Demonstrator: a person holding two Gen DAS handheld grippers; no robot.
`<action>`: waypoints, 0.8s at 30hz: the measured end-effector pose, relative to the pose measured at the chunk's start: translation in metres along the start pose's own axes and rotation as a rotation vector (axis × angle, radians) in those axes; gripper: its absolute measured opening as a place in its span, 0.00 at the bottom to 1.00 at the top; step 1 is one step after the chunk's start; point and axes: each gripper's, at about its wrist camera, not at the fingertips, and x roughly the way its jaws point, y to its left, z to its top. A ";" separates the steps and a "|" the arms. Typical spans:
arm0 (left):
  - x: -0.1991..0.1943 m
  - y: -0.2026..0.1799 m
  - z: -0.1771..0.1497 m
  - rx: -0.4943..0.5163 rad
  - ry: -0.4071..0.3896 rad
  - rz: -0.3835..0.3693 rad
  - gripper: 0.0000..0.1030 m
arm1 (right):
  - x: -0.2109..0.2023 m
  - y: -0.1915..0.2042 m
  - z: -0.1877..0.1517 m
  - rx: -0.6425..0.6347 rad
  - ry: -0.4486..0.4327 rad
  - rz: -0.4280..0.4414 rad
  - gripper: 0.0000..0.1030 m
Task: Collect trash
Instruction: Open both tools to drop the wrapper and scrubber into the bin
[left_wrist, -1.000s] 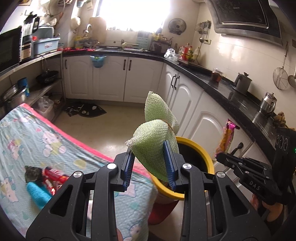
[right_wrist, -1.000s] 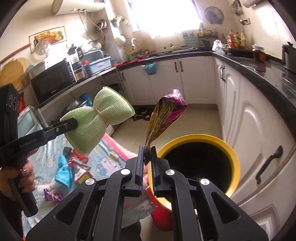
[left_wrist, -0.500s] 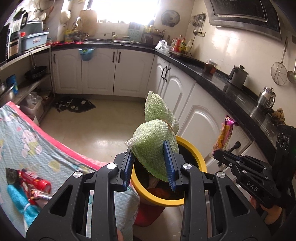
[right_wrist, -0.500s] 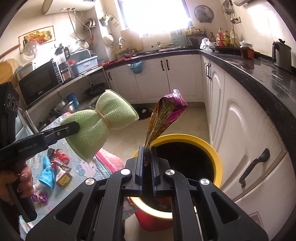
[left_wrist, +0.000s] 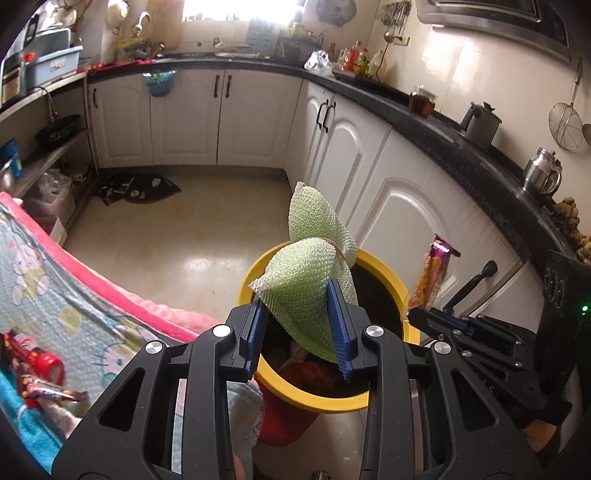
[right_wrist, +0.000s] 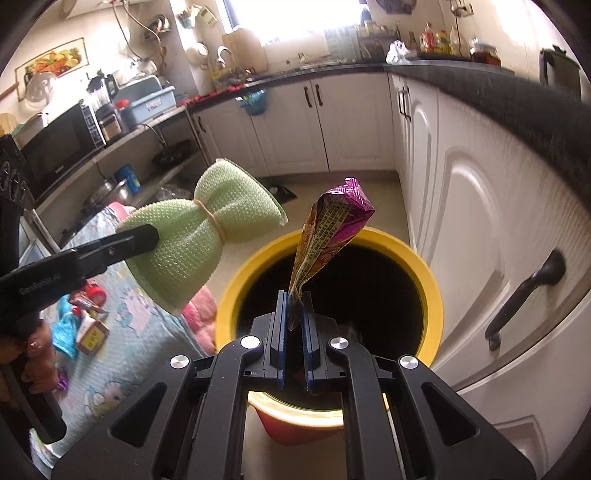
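Looking through both wrist cameras, I have the left gripper (left_wrist: 301, 325) clenched on a pale green mesh sponge (left_wrist: 310, 288), tied at its waist with a rubber band so that it flares like a bow, and the right gripper (right_wrist: 293, 328) clamped tight on the tail of a purple and orange snack wrapper (right_wrist: 332, 225) that stands up above its blue pads. Both pieces of trash hang over the yellow-rimmed bin (right_wrist: 424, 273), the wrapper above the dark opening and the sponge above the rim's edge nearest the table; some red rubbish shows inside in the left view. The bin stands on the pale tiled floor (left_wrist: 177, 240), in the corner between the table and a run of white cabinets (left_wrist: 399, 221) with dark handles. The table wears a blue cartoon-print cloth (left_wrist: 66, 295) with a pink border, and its edge nearly touches the bin. On the cloth, well back from that edge, lie more bits: a red can (left_wrist: 44, 365), a small wrapper, a blue cloth and a little box (right_wrist: 92, 334). A black stone countertop (left_wrist: 461, 144) runs above the cabinets, carrying a kettle (left_wrist: 480, 123), a steel pot and bottles. A bright window sits over the sink on the far wall, and a microwave (right_wrist: 62, 147) rests on a shelf to the left. A dark mat (left_wrist: 136, 186) lies on the floor by the far cabinets.
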 end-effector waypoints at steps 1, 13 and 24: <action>0.004 -0.001 0.000 -0.002 0.007 -0.001 0.25 | 0.005 -0.002 -0.002 0.003 0.011 -0.004 0.07; 0.038 0.006 -0.012 -0.031 0.075 -0.007 0.28 | 0.044 -0.021 -0.019 0.033 0.089 -0.036 0.15; 0.011 0.026 -0.015 -0.071 0.023 0.055 0.81 | 0.021 -0.018 -0.016 0.036 0.021 -0.102 0.59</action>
